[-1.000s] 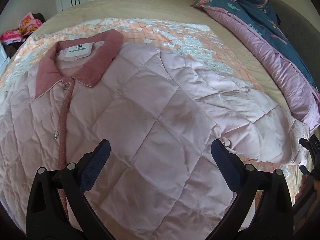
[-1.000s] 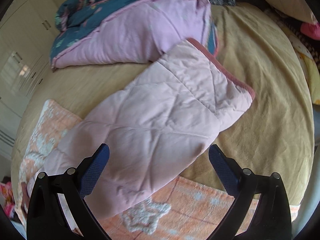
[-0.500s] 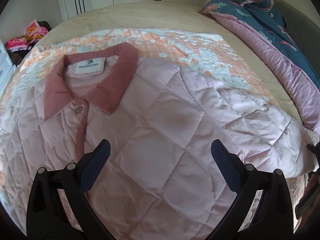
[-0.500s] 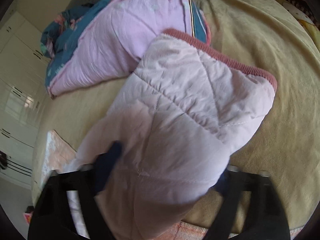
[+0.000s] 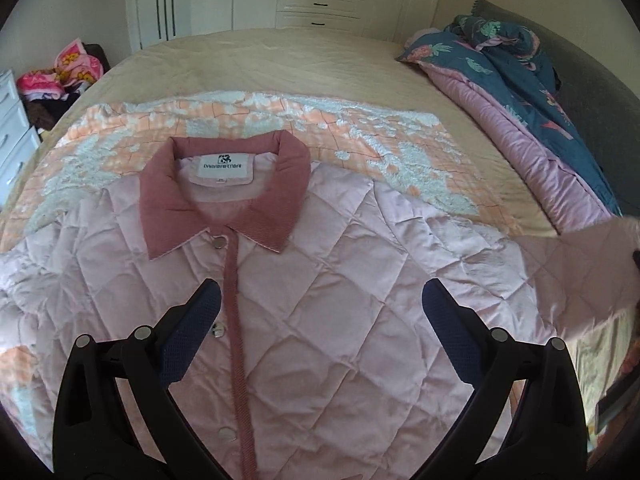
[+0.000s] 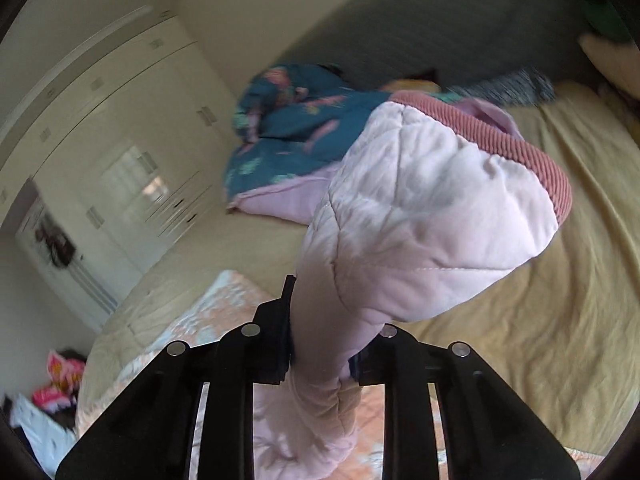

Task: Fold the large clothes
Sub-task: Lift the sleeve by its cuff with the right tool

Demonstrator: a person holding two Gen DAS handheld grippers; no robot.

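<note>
Pink quilted jacket (image 5: pixel 320 300) flat beneath spread, empty left tool (image 5: pixel 320 320); its sleeve (image 6: pixel 420 216) between closing right tool (image 6: pixel 320 356) pads

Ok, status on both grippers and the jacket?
Right gripper closing on jacket sleeve, lifted. Left gripper open above the jacket, holding nothing. Duvet alongside, not blocking.

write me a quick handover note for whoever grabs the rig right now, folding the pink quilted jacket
Right gripper: jaws closing on the jacket's sleeve, which is bunched between them and raised off the bed, cuff forward.
Left gripper: open, empty, hovering above the jacket front.
Pink quilted jacket: lies face up, buttoned, collar away from you, on the orange patterned blanket on the bed.
Done: sleeve picked up.
Left: probably lay that sleeve across the chest, fold the other sleeve, then the body.
</note>
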